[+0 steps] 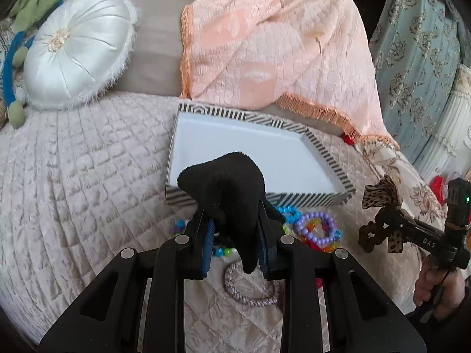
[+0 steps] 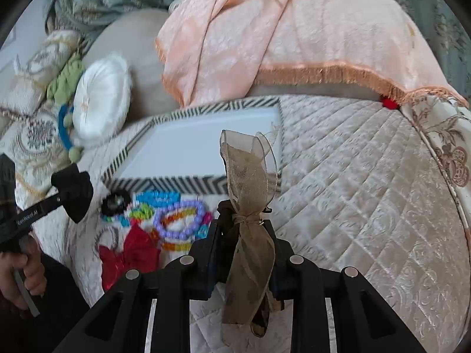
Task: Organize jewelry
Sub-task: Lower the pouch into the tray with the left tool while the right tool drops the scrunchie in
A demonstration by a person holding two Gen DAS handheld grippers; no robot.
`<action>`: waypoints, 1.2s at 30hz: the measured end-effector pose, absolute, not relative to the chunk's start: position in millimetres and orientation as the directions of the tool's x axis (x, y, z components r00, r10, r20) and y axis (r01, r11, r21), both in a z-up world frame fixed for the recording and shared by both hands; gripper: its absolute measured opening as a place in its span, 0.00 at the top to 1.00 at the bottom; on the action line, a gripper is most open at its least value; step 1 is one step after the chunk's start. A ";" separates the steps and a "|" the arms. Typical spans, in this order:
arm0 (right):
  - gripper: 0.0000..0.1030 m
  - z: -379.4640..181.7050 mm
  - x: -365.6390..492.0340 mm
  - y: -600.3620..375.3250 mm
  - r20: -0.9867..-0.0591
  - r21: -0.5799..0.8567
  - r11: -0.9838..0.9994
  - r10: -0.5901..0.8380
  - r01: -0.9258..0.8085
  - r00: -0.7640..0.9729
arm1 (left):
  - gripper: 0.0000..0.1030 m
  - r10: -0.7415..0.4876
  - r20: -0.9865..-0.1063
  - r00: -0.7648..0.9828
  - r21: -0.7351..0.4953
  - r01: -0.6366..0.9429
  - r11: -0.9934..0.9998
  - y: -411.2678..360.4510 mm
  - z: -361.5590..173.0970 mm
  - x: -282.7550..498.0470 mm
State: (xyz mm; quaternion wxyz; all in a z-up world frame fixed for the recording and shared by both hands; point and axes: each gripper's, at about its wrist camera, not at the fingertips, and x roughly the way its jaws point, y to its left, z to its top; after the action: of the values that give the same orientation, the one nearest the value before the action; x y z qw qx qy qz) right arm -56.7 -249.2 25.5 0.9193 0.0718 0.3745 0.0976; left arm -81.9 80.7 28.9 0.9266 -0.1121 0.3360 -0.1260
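My left gripper (image 1: 235,229) is shut on a black velvet bow (image 1: 226,185) and holds it above the bed, just in front of the striped tray (image 1: 321,150) with a white inside. It also shows in the right wrist view (image 2: 72,194). My right gripper (image 2: 244,229) is shut on a sheer brown leopard-print ribbon bow (image 2: 250,182), held above the quilt right of the jewelry pile; the bow shows in the left wrist view (image 1: 382,214) too. A purple bead bracelet (image 2: 179,219), bright bead bracelets (image 2: 159,198), a red bow (image 2: 129,256) and a braided bangle (image 1: 250,291) lie on the quilt.
A round white satin cushion (image 1: 76,50) lies at the back left. A peach fringed cloth (image 1: 273,44) drapes over a pillow behind the tray. A black scrunchie (image 2: 116,203) lies by the beads. The quilted bedspread (image 2: 368,176) stretches to the right.
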 end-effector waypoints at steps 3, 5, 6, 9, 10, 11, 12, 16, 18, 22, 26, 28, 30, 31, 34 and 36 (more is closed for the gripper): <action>0.75 30.9 -58.2 -249.7 -0.650 0.224 0.966 0.246 -0.129 0.719 | 0.77 -0.294 -0.574 0.764 -0.295 0.142 0.945 89.2 40.8 -75.6; 0.76 30.9 -54.7 -247.8 -0.650 0.217 0.968 0.240 -0.126 0.721 | 0.77 -0.283 -0.568 0.773 -0.284 0.138 0.949 91.2 48.9 -64.5; 0.77 30.7 -51.3 -245.4 -0.649 0.214 0.968 0.240 -0.129 0.722 | 0.77 -0.281 -0.568 0.774 -0.281 0.139 0.950 90.3 51.3 -59.5; 0.78 34.3 -35.7 -236.4 -0.635 0.227 0.960 0.273 -0.163 0.723 | 0.77 -0.279 -0.573 0.771 -0.256 0.155 0.954 78.7 58.6 -28.4; 0.78 37.1 -30.5 -233.8 -0.626 0.231 0.958 0.282 -0.172 0.727 | 0.77 -0.278 -0.572 0.771 -0.251 0.158 0.955 75.2 58.2 -21.2; 0.78 40.1 -24.1 -232.5 -0.616 0.242 0.955 0.290 -0.175 0.733 | 0.77 -0.277 -0.575 0.769 -0.248 0.159 0.956 72.1 56.5 -13.1; 0.78 43.2 -15.0 -232.3 -0.604 0.261 0.949 0.301 -0.174 0.738 | 0.77 -0.278 -0.584 0.762 -0.247 0.160 0.956 67.9 53.0 -1.1; 0.78 47.6 23.3 -228.9 -0.595 0.281 0.948 0.294 -0.149 0.748 | 0.77 -0.260 -0.609 0.749 -0.231 0.146 0.962 57.7 32.1 30.9; 0.78 45.6 38.0 -225.3 -0.584 0.301 0.939 0.320 -0.167 0.746 | 0.77 -0.232 -0.636 0.736 -0.205 0.129 0.970 51.9 24.1 39.2; 0.78 29.5 62.5 -214.2 -0.597 0.334 0.921 0.373 -0.202 0.710 | 0.77 -0.248 -0.676 0.694 -0.219 0.132 0.967 43.7 10.6 53.7; 0.78 5.4 91.9 -207.1 -0.691 0.313 0.938 0.334 -0.152 0.641 | 0.75 -0.244 -0.711 0.660 -0.222 0.118 0.968 41.1 -0.6 64.0; 0.78 -3.1 98.7 -206.5 -0.732 0.275 0.955 0.282 -0.110 0.620 | 0.70 -0.232 -0.725 0.649 -0.223 0.097 0.970 41.4 -5.4 68.5; 0.78 -9.8 103.6 -205.2 -0.767 0.215 0.974 0.211 -0.067 0.605 | 0.54 -0.233 -0.751 0.618 -0.244 0.068 0.967 45.3 -13.4 72.9; 0.76 -12.2 104.5 -205.3 -0.776 0.211 0.976 0.203 -0.059 0.597 | 0.54 -0.238 -0.756 0.610 -0.259 0.055 0.964 47.0 -15.6 74.0; 0.67 -11.5 101.5 -204.9 -0.774 0.192 0.980 0.184 -0.052 0.606 | 0.43 -0.229 -0.762 0.606 -0.261 0.038 0.965 49.2 -17.3 74.1; 0.39 -8.2 97.1 -208.3 -0.763 0.162 0.987 0.141 -0.024 0.631 | 0.39 -0.218 -0.758 0.615 -0.249 0.037 0.968 47.7 -16.1 72.8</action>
State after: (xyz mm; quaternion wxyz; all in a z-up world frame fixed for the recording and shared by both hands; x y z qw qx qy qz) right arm 97.1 -208.3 -8.2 0.9006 0.0683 0.4269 0.0456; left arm 72.8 47.7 -16.1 0.8923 -0.1048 0.4331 -0.0715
